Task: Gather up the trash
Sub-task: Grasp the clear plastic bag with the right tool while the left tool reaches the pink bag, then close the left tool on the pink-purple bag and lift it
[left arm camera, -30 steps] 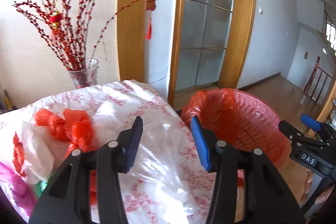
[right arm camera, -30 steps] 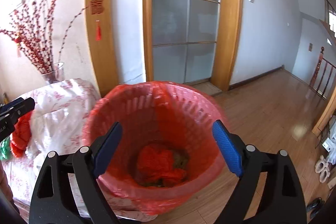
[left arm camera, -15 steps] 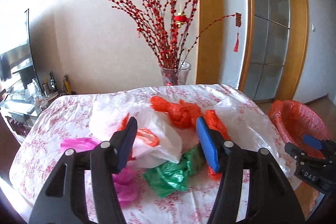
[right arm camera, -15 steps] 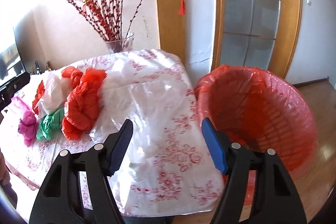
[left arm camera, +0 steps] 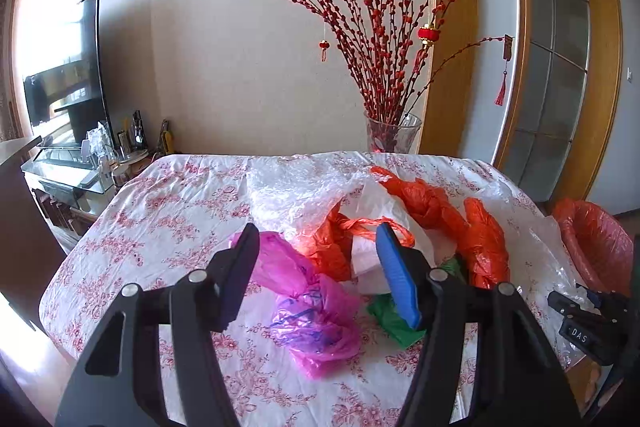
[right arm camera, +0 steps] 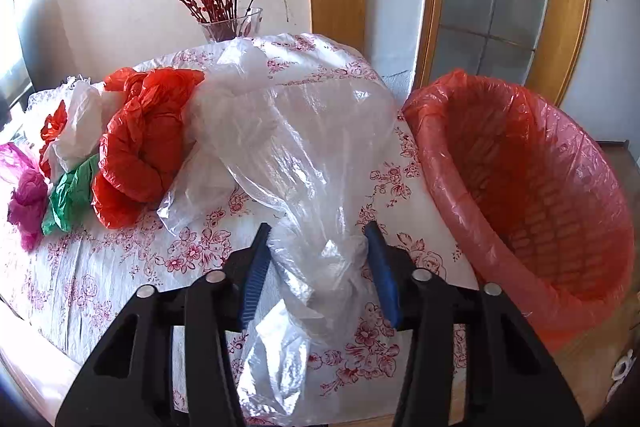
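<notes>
Item — clear plastic bag, lying along the table's right-hand edge, its bunched tail trailing over the near edge. Thin film, judged almost weightless, limp and slippery; it would collapse under any pinch and could slide out of a shallow one. Best hold: the gathered neck near the edge, where the film is thickest.

Right gripper — jaws closing, the gathered neck between the blue pads; both pads appeared to touch the film, though a firm hold was not yet evident.

Left gripper — jaws opening, moderately wide, nothing between them; poised above the pink bag toward the table's near edge.

Other trash, mid-table: orange bags, a white bag and a green scrap, all soft, crumpled and light, heaped touching one another.

Receptacle: round bin with red liner, standing just beside the table's right edge, mouth unobstructed.

Surroundings: floral tablecloth — loose, and likely to be caught up with the film if the pinch went low. Glass vase of red branches at the far edge, fragile but well apart from the work.
</notes>
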`<action>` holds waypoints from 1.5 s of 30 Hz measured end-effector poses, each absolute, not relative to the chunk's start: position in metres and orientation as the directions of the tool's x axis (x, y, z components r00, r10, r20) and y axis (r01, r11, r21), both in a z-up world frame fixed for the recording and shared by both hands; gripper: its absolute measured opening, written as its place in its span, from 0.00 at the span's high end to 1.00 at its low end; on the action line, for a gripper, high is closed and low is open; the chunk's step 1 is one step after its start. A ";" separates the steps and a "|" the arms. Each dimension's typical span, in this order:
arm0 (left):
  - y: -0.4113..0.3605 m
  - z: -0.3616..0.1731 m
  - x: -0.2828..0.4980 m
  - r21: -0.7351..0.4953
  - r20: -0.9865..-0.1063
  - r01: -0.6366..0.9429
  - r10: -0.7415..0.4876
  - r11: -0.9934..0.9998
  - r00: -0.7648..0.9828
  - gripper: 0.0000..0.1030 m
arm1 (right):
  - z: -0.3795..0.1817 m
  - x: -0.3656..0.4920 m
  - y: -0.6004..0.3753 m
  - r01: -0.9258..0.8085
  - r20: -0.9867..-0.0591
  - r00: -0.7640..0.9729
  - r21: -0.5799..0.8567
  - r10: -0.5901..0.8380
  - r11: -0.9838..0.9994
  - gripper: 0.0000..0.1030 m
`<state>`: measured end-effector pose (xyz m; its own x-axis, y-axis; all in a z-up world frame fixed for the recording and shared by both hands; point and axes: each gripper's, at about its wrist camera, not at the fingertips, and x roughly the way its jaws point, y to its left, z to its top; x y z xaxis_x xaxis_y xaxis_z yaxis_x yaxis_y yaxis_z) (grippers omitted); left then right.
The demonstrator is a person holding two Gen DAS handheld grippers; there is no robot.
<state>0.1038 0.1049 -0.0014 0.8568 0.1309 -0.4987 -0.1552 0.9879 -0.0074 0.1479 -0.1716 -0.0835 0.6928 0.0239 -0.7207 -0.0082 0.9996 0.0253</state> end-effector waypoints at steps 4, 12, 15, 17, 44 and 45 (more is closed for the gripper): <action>0.109 -0.007 0.098 -0.005 -0.511 -0.165 0.140 0.986 0.848 0.40 | -0.080 0.149 -0.174 0.014 -0.716 0.698 0.015 0.001 1.000 0.78; 0.124 -0.020 0.083 -0.019 -0.536 -0.205 0.163 0.979 0.828 0.40 | -0.069 0.139 -0.176 0.022 -0.692 0.722 0.008 -0.010 1.000 0.79; 0.126 -0.021 0.079 -0.028 -0.533 -0.220 0.172 0.975 0.829 0.40 | -0.068 0.138 -0.174 0.015 -0.689 0.725 0.013 -0.002 1.000 0.79; 0.122 -0.024 0.084 -0.022 -0.549 -0.212 0.166 0.977 0.819 0.40 | -0.067 0.137 -0.172 0.011 -0.687 0.726 0.012 0.000 1.000 0.79; 0.113 -0.067 0.124 -0.077 -0.676 -0.131 0.045 0.988 0.736 0.51 | -0.060 0.131 -0.170 -0.012 -0.680 0.733 0.016 0.020 1.000 0.79; 0.113 -0.067 0.123 -0.075 -0.675 -0.131 0.047 0.988 0.737 0.52 | -0.060 0.130 -0.170 -0.012 -0.680 0.733 0.016 0.020 1.000 0.79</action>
